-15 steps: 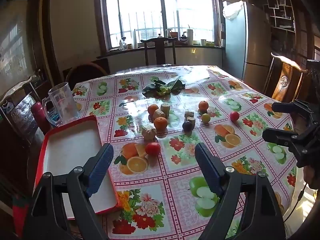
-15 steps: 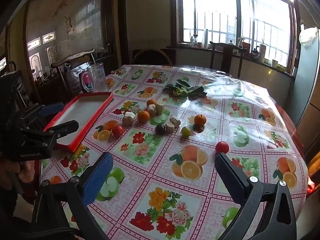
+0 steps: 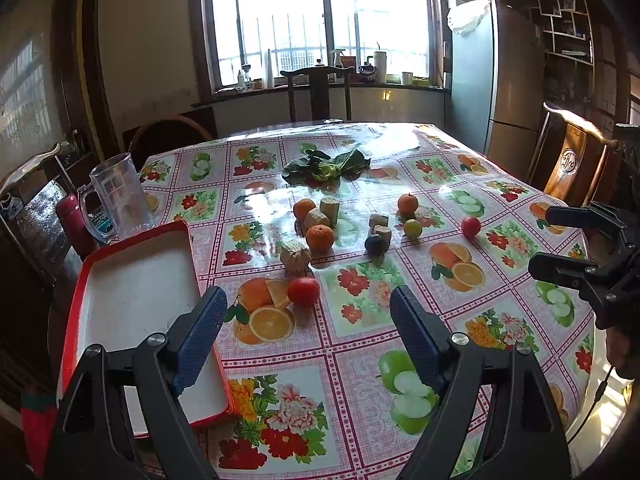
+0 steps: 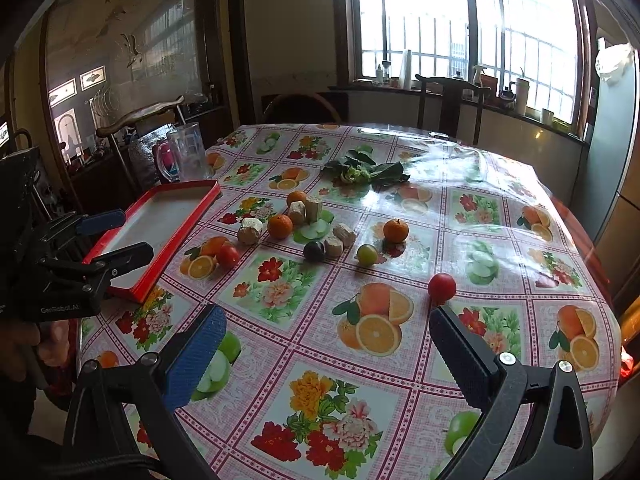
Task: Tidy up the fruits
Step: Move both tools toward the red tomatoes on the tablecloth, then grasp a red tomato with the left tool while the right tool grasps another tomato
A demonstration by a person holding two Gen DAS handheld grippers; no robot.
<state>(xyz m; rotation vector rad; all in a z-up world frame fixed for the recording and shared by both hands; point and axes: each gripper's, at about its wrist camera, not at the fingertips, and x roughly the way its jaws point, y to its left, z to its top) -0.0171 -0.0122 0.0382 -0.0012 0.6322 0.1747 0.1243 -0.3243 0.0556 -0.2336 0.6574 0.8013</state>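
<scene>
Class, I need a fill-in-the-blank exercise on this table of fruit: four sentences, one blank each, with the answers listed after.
1. The red-rimmed tray holds ____ fruit.
2. Both the left gripper and the right gripper have their jaws ____.
3. The fruit nearest the right gripper is a ____ one.
4. The leafy greens lie on the ____ side of the fruit cluster.

Answers: no; open; red; far

Loose fruits lie scattered mid-desk: three oranges (image 3: 319, 237), one (image 3: 407, 203) off to the right, a dark plum (image 3: 375, 244) and a green fruit (image 3: 412, 228). One red tomato (image 3: 303, 291) sits nearest the empty red-rimmed tray (image 3: 132, 292); another (image 4: 441, 286) lies apart on the right.
</scene>
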